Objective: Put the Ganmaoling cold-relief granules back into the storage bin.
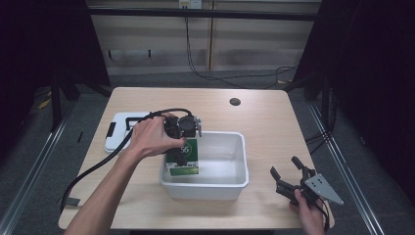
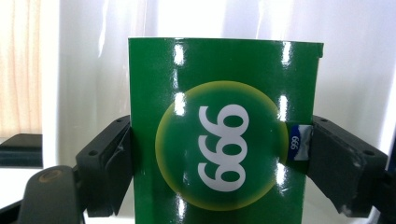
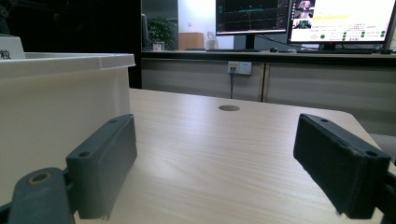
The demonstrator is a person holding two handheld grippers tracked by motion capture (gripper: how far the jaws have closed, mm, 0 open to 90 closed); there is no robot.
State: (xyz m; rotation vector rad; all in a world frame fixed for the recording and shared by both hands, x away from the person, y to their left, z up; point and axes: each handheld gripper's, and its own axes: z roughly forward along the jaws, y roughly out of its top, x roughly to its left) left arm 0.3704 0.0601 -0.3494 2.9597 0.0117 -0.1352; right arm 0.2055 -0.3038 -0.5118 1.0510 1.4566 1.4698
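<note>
One green box (image 1: 183, 157), clamped in the left gripper (image 1: 185, 147), hangs mid-frame inside the white bin (image 1: 230, 183); its glossy sides could slip. Right gripper (image 1: 288, 172) rests released on the surface (image 1: 264, 122).

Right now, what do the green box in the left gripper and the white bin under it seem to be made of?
Green box: likely glossy coated cardboard, given the bright glare streaks and crisp folded edges. White bin: probably moulded plastic, smooth and semi-matt, with a rolled rim and slightly translucent walls.

green box (image 1: 184, 157) | glossy, white "666" in yellow circle | upright | inside white bin (image 1: 230, 182), left end
</note>
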